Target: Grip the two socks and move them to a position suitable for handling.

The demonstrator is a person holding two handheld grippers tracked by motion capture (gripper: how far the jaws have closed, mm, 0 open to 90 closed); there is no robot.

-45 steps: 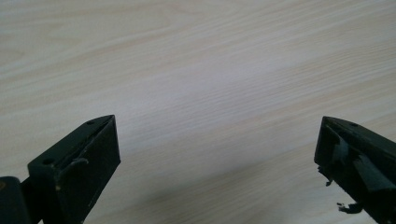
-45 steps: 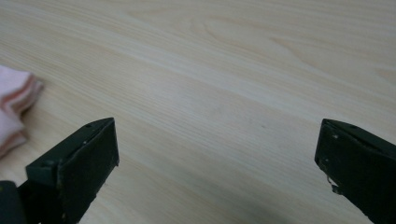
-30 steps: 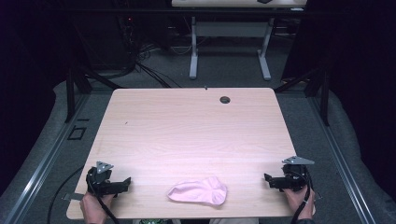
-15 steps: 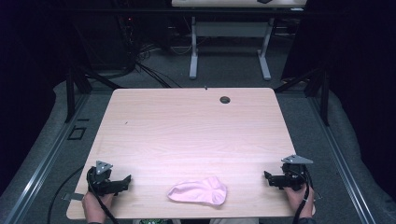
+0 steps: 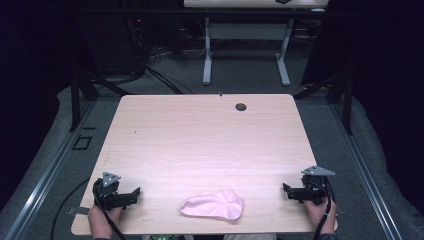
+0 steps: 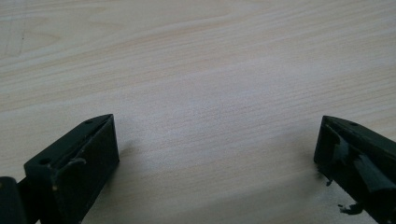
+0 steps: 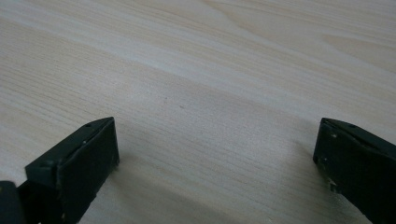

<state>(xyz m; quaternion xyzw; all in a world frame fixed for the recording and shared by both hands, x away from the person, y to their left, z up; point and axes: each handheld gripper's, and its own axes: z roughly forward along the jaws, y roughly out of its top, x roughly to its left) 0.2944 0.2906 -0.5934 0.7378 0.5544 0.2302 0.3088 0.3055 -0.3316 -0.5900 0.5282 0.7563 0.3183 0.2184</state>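
High view: left gripper (image 5: 136,192), right gripper (image 5: 286,188) wide, empty.

High view: fixed above the person's side, facing forward and down, far enough to take in the whole table (image 5: 210,135). Left and right gripper views sit low and close over the wood, looking along their own jaws — shared ground is that tabletop only

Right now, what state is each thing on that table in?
Sock: pink, lying flat and loose at the near edge, untouched.
Left gripper: jaws wide open, nothing between them, low at the near left corner.
Right gripper: jaws wide open, nothing between them, near right corner.
Table: bare light wood.
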